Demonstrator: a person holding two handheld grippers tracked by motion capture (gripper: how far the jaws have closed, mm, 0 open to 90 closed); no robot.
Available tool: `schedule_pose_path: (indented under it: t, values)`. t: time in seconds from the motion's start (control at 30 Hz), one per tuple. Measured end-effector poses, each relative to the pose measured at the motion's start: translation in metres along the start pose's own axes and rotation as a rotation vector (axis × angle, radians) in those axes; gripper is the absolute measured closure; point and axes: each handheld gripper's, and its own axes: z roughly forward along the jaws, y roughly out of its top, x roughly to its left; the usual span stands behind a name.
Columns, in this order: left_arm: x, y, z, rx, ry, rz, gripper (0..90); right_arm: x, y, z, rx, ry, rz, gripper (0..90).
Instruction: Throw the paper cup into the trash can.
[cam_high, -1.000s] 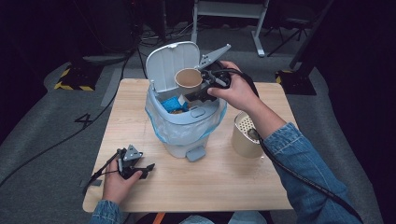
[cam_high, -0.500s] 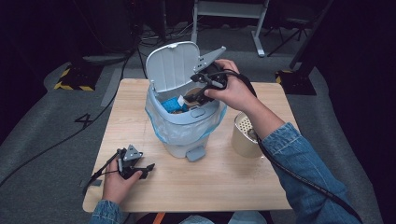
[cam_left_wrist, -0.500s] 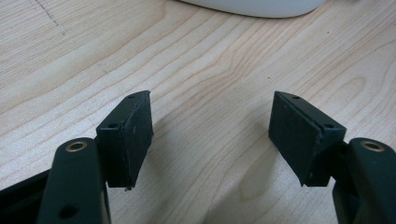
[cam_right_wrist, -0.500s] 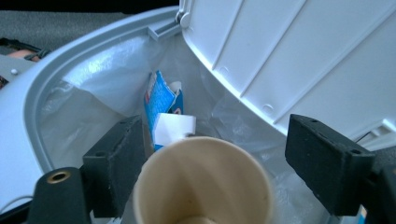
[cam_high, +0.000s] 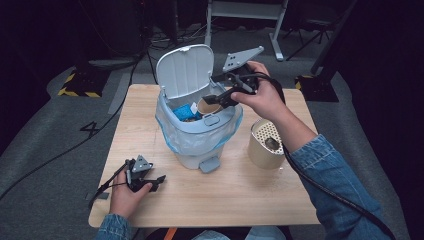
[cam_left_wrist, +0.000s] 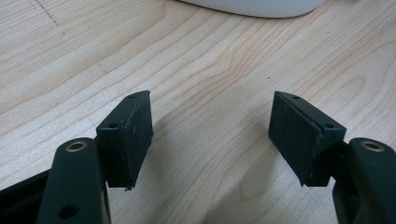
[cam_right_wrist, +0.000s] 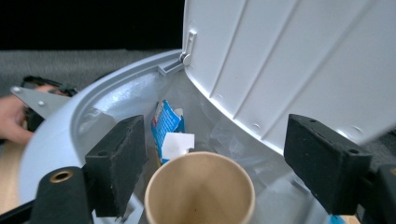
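Released paper cup (cam_right_wrist: 200, 189), tongs (cam_right_wrist: 233, 163) spread, ribbed lid (cam_right_wrist: 299, 60)

A: Right tool (cam_right_wrist: 219, 163) status?
B: Jaws spread wide, hanging over open bin (cam_right_wrist: 70, 135). Paper cup (cam_right_wrist: 201, 191) between them, mouth up, touching neither pad.
A: Inside the bin?
B: Clear liner, blue-and-white carton (cam_right_wrist: 167, 126) behind cup. Lid (cam_right_wrist: 299, 60) raised, ribbed underside facing camera.

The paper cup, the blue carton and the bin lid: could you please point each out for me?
paper cup (cam_right_wrist: 200, 189), right gripper view, inside of its open mouth.
blue carton (cam_right_wrist: 166, 122), right gripper view, printed side.
bin lid (cam_high: 186, 70), high view, ribbed underside.
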Motion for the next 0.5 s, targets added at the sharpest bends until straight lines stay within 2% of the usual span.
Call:
schedule_pose_path:
  t: [0.07,0.17,0.27,0.3,0.33,0.37,0.4,0.43,0.5]
  values:
    - [0.000,0.000,0.000,0.000,0.000,0.000,31.0,0.000,-0.001,-0.004,-0.004,-0.002,0.004,21.6]
    - [0.000,0.000,0.000,0.000,0.000,0.000,31.0,-0.002,-0.011,-0.026,-0.014,-0.031,0.020,21.6]
    - [0.000,0.000,0.000,0.000,0.000,0.000,31.0,-0.004,-0.017,-0.036,-0.011,-0.042,0.030,21.6]
    - [0.000,0.000,0.000,0.000,0.000,0.000,31.0,-0.005,-0.025,-0.047,-0.018,-0.055,0.050,21.6]
    - [0.000,0.000,0.000,0.000,0.000,0.000,31.0,-0.005,-0.025,-0.047,-0.018,-0.055,0.050,21.6]
    - [0.000,0.000,0.000,0.000,-0.001,0.000,31.0,-0.007,-0.033,-0.058,-0.023,-0.070,0.071,21.6]
    - [0.000,0.000,0.000,0.001,-0.002,0.000,31.0,-0.007,-0.033,-0.058,-0.023,-0.070,0.071,21.6]
    - [0.001,0.000,0.000,0.000,-0.001,0.001,31.0,-0.008,-0.043,-0.070,-0.020,-0.089,0.088,21.6]
    - [0.001,0.000,0.000,0.000,0.000,0.002,31.0,-0.009,-0.046,-0.074,-0.018,-0.097,0.093,21.6]
